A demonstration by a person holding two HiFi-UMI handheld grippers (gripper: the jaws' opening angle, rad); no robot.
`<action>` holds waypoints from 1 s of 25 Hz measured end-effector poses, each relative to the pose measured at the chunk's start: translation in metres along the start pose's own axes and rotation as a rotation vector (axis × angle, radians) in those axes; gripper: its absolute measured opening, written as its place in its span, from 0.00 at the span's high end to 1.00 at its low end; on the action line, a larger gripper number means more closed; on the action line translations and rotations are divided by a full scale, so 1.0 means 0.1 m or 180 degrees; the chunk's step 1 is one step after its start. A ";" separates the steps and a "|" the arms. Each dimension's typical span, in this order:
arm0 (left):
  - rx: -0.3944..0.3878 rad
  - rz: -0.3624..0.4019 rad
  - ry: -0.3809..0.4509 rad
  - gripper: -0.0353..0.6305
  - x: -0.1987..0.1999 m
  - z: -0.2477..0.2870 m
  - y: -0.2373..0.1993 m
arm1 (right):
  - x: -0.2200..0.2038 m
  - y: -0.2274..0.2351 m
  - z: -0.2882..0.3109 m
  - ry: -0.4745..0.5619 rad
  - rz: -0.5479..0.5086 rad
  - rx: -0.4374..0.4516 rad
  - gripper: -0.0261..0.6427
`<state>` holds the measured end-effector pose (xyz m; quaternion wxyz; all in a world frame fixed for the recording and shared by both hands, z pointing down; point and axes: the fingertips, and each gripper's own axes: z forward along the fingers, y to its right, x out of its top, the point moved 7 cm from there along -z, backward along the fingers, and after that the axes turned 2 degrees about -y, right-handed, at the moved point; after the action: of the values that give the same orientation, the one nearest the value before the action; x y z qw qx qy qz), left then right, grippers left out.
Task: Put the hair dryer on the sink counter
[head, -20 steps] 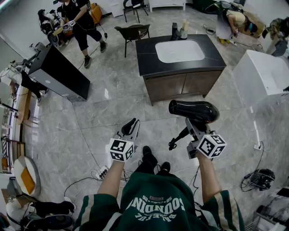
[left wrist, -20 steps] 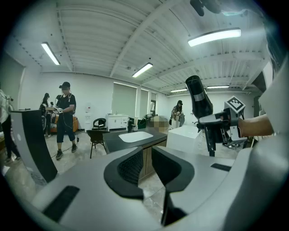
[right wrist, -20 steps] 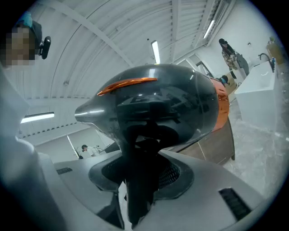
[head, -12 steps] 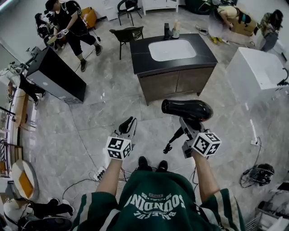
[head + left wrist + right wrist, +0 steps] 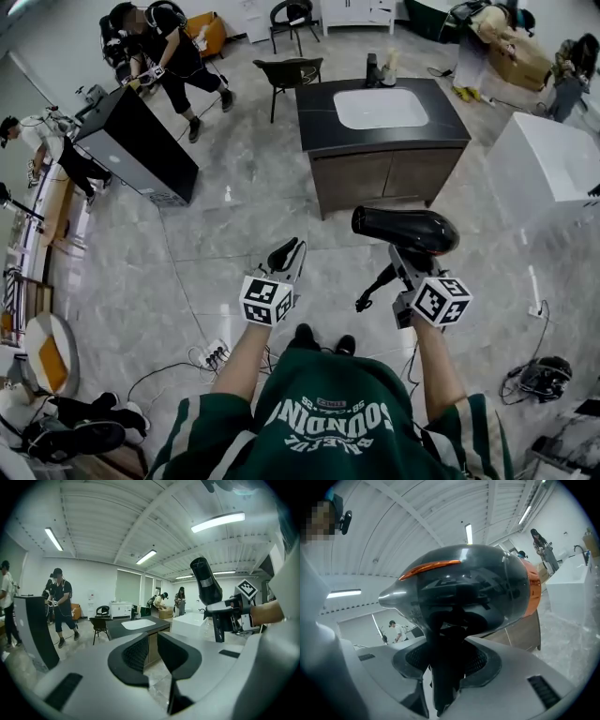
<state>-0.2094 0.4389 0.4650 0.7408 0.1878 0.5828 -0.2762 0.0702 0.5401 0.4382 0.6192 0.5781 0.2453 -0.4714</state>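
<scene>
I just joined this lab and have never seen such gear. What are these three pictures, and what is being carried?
A person holds a hand-operated tool in each hand. One picture comes from a camera on their head, looking down; the other two come from cameras riding on the tools. The right tool clamps the handle of a black hair dryer. The left tool is empty, its jaws slightly apart. Ahead stands the dark sink counter, with a white basin and small containers at its back edge.
</scene>
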 end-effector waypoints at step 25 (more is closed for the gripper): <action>-0.0003 0.0040 -0.0003 0.85 0.14 0.26 -0.02 | 0.12 0.10 0.14 -0.0006 -0.0006 0.0034 0.67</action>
<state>-0.1887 0.4196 0.4584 0.7429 0.1909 0.5814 -0.2714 0.0806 0.5218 0.4356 0.6159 0.5808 0.2426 -0.4738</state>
